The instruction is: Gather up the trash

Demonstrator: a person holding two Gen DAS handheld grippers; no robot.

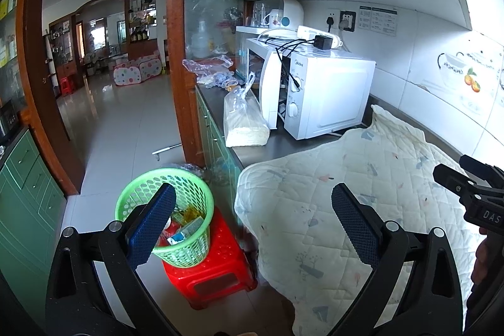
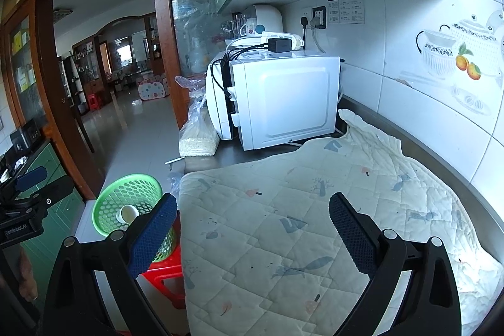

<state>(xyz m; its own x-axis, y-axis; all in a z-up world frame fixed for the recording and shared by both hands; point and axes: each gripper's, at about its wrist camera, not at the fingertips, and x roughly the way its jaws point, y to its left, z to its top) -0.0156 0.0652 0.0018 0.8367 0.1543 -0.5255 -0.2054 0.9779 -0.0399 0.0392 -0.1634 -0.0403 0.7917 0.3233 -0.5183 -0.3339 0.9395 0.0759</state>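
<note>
The left tool [image 1: 253, 218] is released, its blue pads spread wide with nothing between them. Behind its left finger, low to the left, stands the green basket [image 1: 135, 194] on a red stool [image 1: 220, 266] — inside it lie bits of trash [image 1: 186, 230], packets and wrappers, and the right wrist view also shows a small white cup [image 2: 127, 213] in there. Between the fingers and off to the right spreads a quilted cloth [image 1: 315, 210] over the tabletop [image 1: 252, 148], its edge hanging down beside the stool. Ahead of the tool, past the cloth, a clear bag [image 1: 244, 122] of pale grains leans against the open door of a white microwave [image 1: 330, 96]; a power strip [image 1: 318, 37] with a black plug lies on top of it.

The right tool [image 2: 252, 221] is likewise released and holds nothing — it hovers over the cloth, with the basket behind its left finger. At the far right of the left view its black frame shows.
</note>
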